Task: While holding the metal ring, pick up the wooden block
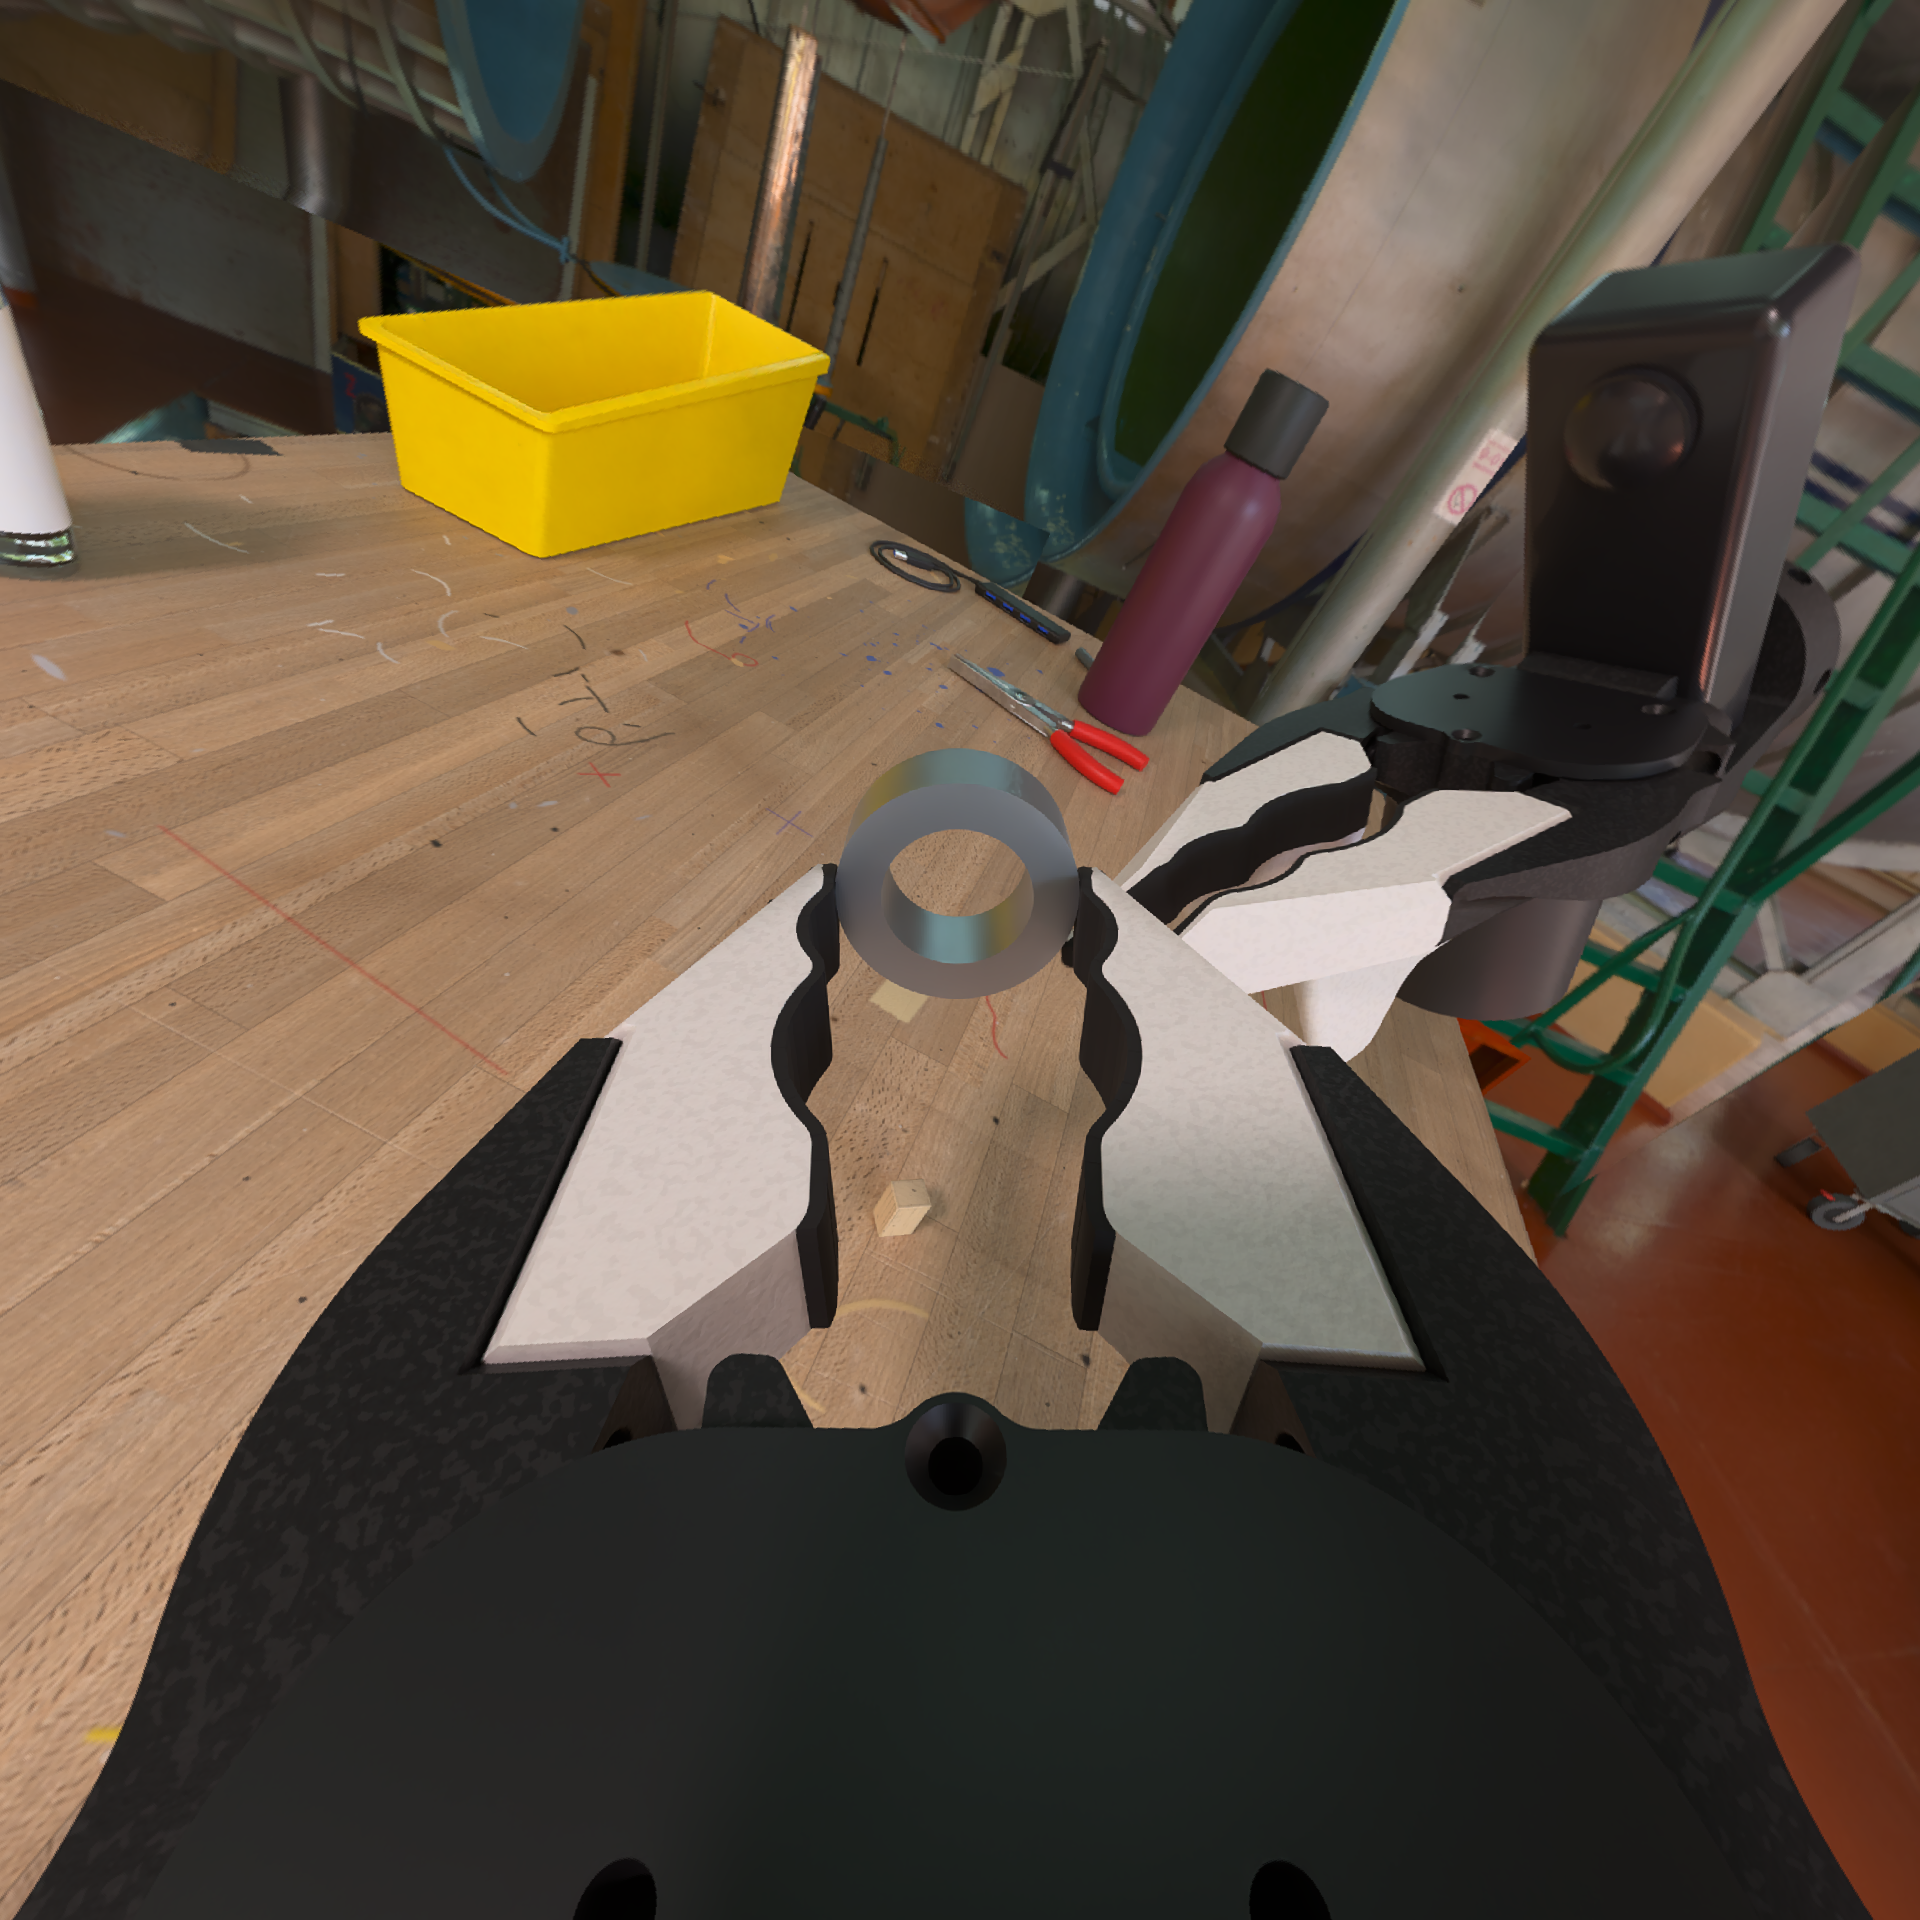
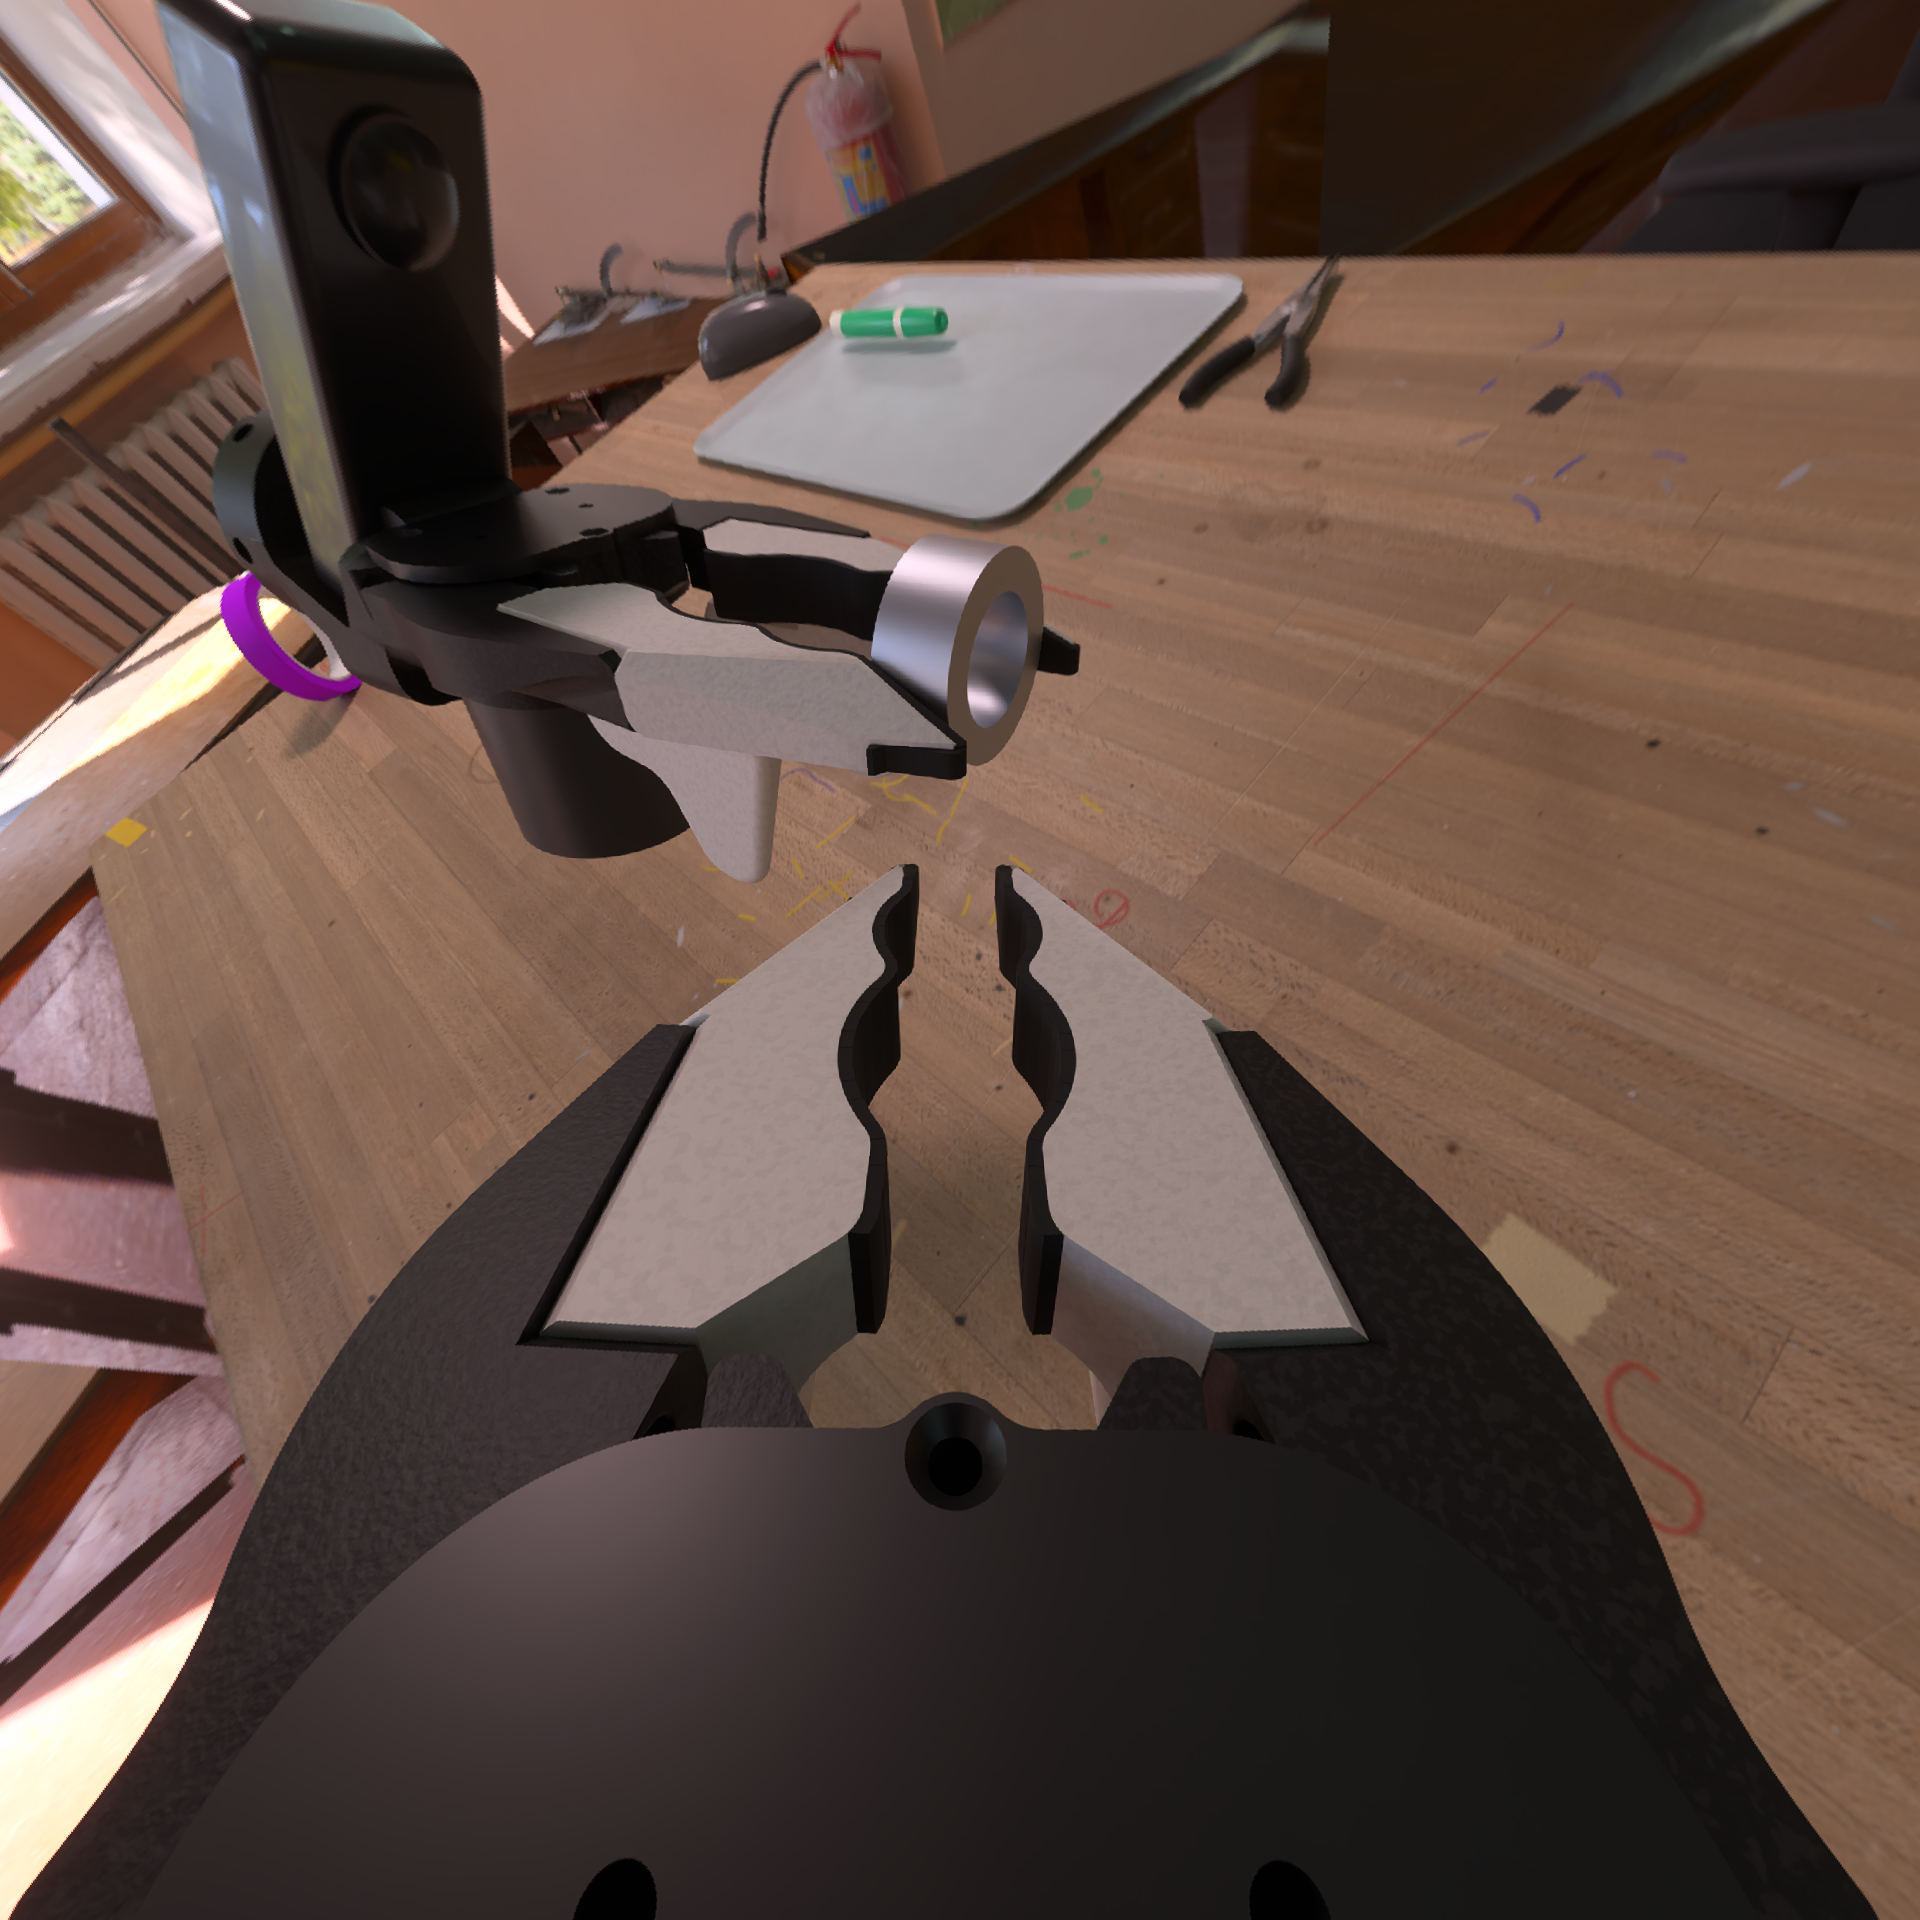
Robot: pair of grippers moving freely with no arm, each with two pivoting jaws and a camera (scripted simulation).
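Note:
My left gripper is shut on the grey metal ring at its fingertips and holds it above the wooden table, the hole facing the camera. The small wooden block lies on the table below, seen between the left fingers. My right gripper hangs over the table with its jaws nearly together, a narrow gap and nothing in it. It also shows in the left wrist view, just right of the ring. The right wrist view shows the left gripper with the ring. The block is not visible there.
A yellow bin, a maroon bottle, red-handled pliers and a black cable stand far on the table. A grey tray with a green marker, black pliers and a purple ring lie on the other side.

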